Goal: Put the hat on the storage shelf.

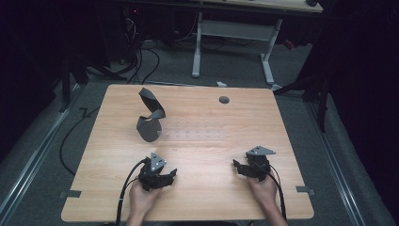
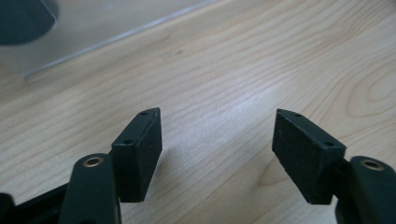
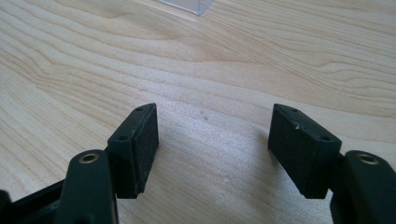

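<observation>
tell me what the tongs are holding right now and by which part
Nothing: the left tongs and right tongs both stand open over bare table.

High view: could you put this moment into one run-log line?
left gripper: open, nothing held | right gripper: open, nothing held | grey strip: twisted, apart from both | clear tray: untouched

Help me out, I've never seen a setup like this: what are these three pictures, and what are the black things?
A person at a wooden table holds a hand-held tool with two black jaws in each hand: the left tongs and the right tongs. One picture looks down from above the person. The other two come from cameras riding on each tool, looking along its jaws. Both tongs are open and hold nothing. On the table lie a twisted grey strip and a clear plastic tray beside it.
</observation>
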`<state>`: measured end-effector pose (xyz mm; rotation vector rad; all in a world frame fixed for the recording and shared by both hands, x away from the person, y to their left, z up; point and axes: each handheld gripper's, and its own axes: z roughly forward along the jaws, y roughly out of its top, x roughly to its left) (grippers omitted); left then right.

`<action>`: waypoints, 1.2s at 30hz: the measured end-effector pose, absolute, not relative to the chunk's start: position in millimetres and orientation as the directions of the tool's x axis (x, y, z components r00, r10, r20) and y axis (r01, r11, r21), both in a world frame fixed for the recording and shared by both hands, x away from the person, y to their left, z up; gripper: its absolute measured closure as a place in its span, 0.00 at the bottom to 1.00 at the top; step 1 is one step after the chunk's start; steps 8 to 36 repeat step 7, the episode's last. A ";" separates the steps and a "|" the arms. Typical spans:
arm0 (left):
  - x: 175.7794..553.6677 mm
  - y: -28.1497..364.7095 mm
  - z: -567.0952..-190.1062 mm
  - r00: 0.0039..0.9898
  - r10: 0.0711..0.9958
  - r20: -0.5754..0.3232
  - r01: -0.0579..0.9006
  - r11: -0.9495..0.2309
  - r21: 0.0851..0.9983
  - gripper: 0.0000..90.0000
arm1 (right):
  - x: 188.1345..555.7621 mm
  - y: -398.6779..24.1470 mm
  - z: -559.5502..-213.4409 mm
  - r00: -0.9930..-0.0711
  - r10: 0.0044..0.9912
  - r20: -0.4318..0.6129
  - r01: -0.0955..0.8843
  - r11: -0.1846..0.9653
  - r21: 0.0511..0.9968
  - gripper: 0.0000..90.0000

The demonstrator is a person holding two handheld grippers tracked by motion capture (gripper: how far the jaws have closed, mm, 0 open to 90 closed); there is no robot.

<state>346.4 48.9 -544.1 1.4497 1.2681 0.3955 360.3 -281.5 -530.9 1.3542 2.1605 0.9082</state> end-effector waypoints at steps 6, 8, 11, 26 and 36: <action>348.1 47.6 -546.2 0.359 0.844 -0.398 0.484 0.197 0.853 0.31 | 360.3 -281.6 -531.0 -0.429 0.903 -0.016 0.620 0.308 0.721 0.37; 348.1 47.6 -546.2 0.359 0.844 -0.399 0.485 0.196 0.852 0.30 | 360.3 -281.6 -531.0 -0.430 0.903 -0.016 0.620 0.308 0.721 0.37; 348.1 47.6 -546.2 0.359 0.844 -0.399 0.485 0.196 0.852 0.30 | 360.3 -281.6 -531.0 -0.430 0.903 -0.016 0.620 0.308 0.721 0.37; 348.1 47.6 -546.2 0.359 0.844 -0.399 0.485 0.196 0.852 0.30 | 360.3 -281.6 -531.0 -0.430 0.903 -0.016 0.620 0.308 0.721 0.37; 348.1 47.6 -546.2 0.359 0.844 -0.399 0.485 0.196 0.852 0.30 | 360.3 -281.6 -531.0 -0.430 0.903 -0.016 0.620 0.308 0.721 0.37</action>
